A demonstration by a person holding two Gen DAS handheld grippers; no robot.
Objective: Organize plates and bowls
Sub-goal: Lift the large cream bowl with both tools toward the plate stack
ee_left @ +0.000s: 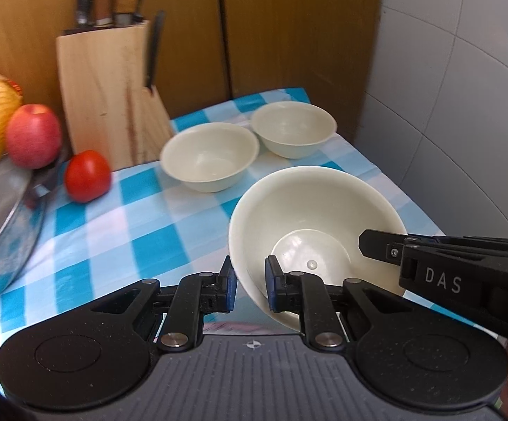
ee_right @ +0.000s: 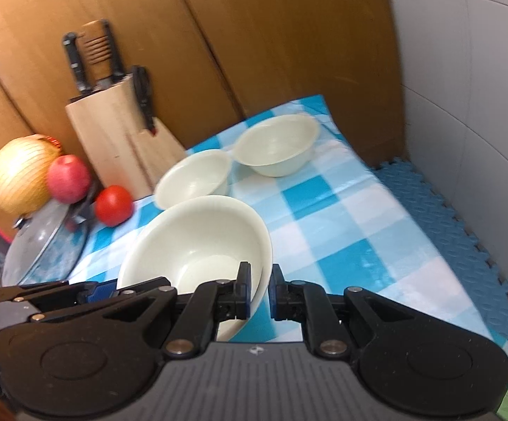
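Both grippers clamp one cream bowl by its rim: the left gripper pinches the near-left wall, and the right gripper pinches the near-right wall. The held bowl sits tilted, apparently clear of the checked cloth, with its mouth open toward the far side. Two matching bowls stand beyond the fingers, the middle bowl directly ahead and closest and the far bowl just beside it to the right, so stacking likely calls for carrying forward.
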